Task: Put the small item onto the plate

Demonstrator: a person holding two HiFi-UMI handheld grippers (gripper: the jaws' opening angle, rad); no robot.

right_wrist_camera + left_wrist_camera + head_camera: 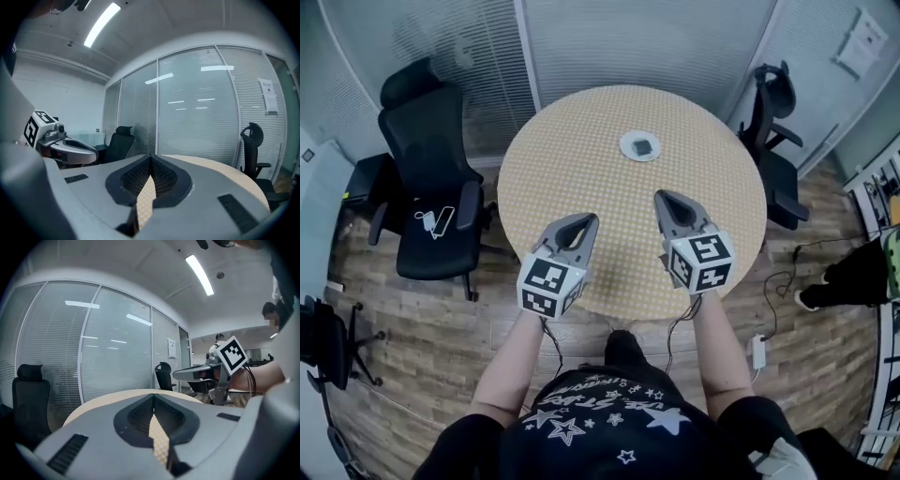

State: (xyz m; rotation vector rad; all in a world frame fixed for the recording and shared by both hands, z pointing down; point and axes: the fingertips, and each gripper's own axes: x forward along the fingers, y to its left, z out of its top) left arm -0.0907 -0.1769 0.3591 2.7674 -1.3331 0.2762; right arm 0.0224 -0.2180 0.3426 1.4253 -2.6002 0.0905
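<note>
On the round table with a yellow chequered cloth (581, 141), a small white plate (624, 143) lies near the far middle. A small dark item (643, 147) rests on the plate. Both grippers hover over the table's near half, well short of the plate. My left gripper (591, 219) is shut with nothing between its jaws, and its tips meet in the left gripper view (153, 397). My right gripper (660, 196) is likewise shut and empty, jaws meeting at the tip (150, 156). The plate is hidden in both gripper views.
A black office chair (427, 178) with a small object on its seat stands left of the table. Another black chair (773, 131) stands at the right. Glass walls with blinds (609, 37) run behind. Cables and a power adapter (759, 349) lie on the wooden floor.
</note>
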